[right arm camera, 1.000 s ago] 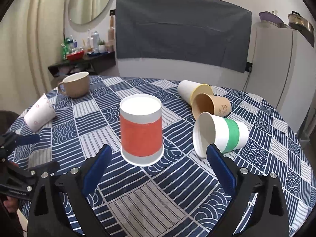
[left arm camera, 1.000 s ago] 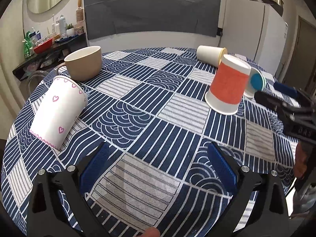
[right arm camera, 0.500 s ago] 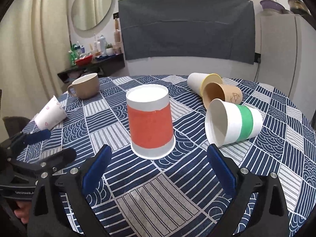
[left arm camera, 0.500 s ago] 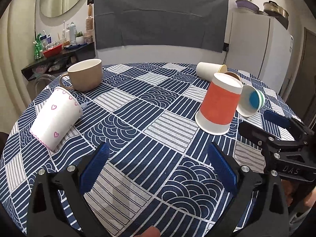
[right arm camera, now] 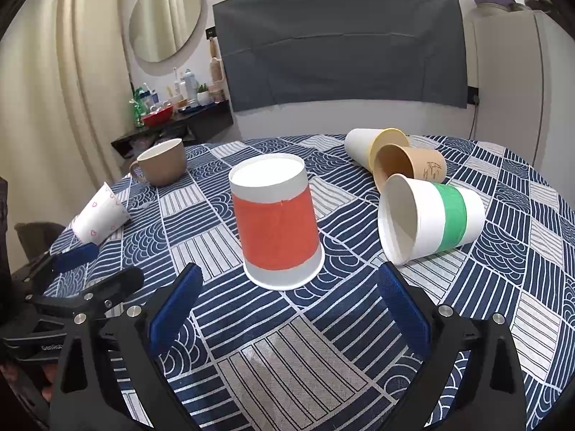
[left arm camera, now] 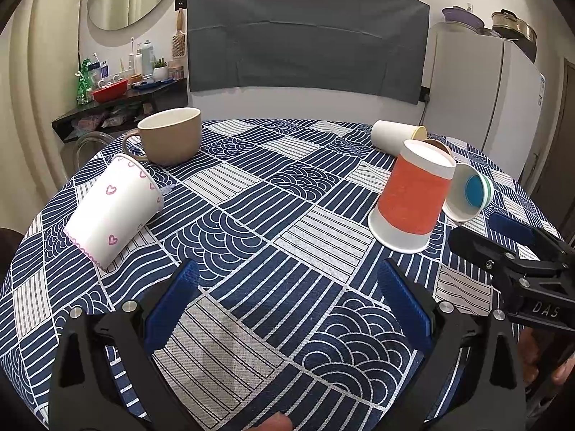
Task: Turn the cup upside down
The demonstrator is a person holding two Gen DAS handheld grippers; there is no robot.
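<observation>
An orange-banded paper cup [right arm camera: 276,224] stands upside down, mouth on the tablecloth, just ahead of my right gripper [right arm camera: 287,301]; it also shows at the right in the left wrist view [left arm camera: 413,197]. My right gripper is open and empty, a short way back from the cup. My left gripper [left arm camera: 287,294] is open and empty over the near cloth, well left of the cup. A white cup with pink hearts [left arm camera: 113,215] lies on its side at the left.
A green-banded cup [right arm camera: 429,217], a brown cup [right arm camera: 409,167] and a yellow-rimmed white cup [right arm camera: 373,143] lie on their sides at the right. A tan mug [left arm camera: 172,140] stands upright at the back left. The round table [left arm camera: 251,237] has a blue patterned cloth.
Both grippers have pulled back and levelled a little, so the cups sit slightly farther off. The orange cup stays upside down in place. Both stay open.
</observation>
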